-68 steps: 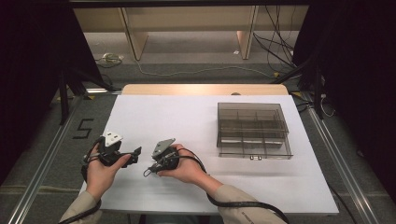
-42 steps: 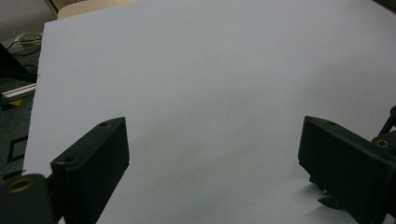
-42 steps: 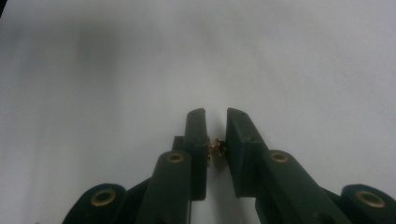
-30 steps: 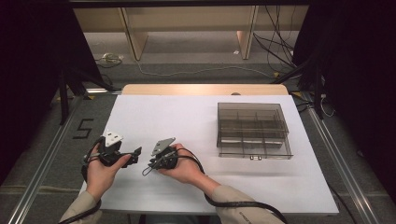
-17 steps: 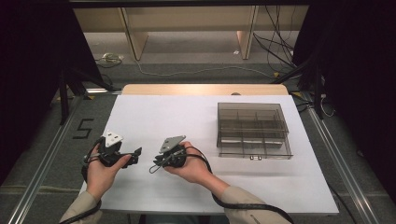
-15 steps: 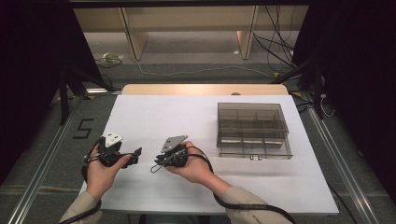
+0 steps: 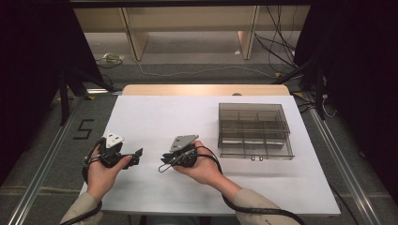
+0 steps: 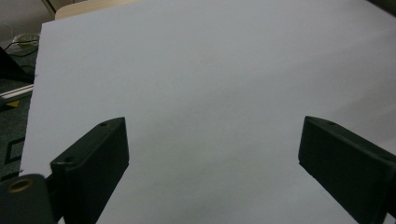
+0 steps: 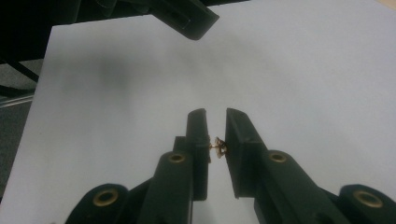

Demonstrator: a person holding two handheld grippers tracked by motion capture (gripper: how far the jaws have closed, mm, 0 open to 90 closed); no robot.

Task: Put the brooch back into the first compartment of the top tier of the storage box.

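Note:
My right gripper (image 7: 163,162) hovers just above the white table sheet (image 7: 187,117) near its front middle, jaws pointing left. In the right gripper view its jaws (image 9: 215,114) are nearly together, pinching a tiny gold-coloured metal piece (image 9: 218,146) between the pads. My left gripper (image 7: 138,153) rests at the front left, pointing right toward the other one. Its jaws (image 8: 212,135) stand wide apart over bare sheet with nothing between them. One of the left gripper's jaws (image 9: 187,16) shows at the top of the right gripper view.
A smoky clear plastic compartment box (image 7: 256,129), lid down and latch facing me, sits at the right of the sheet. The wooden table edge (image 7: 206,89) lies behind, with floor cables beyond it. Dark curtains flank both sides.
My right hand has shifted a little to the right and lifted slightly, still gripping the small gold piece. The left hand has stayed put.

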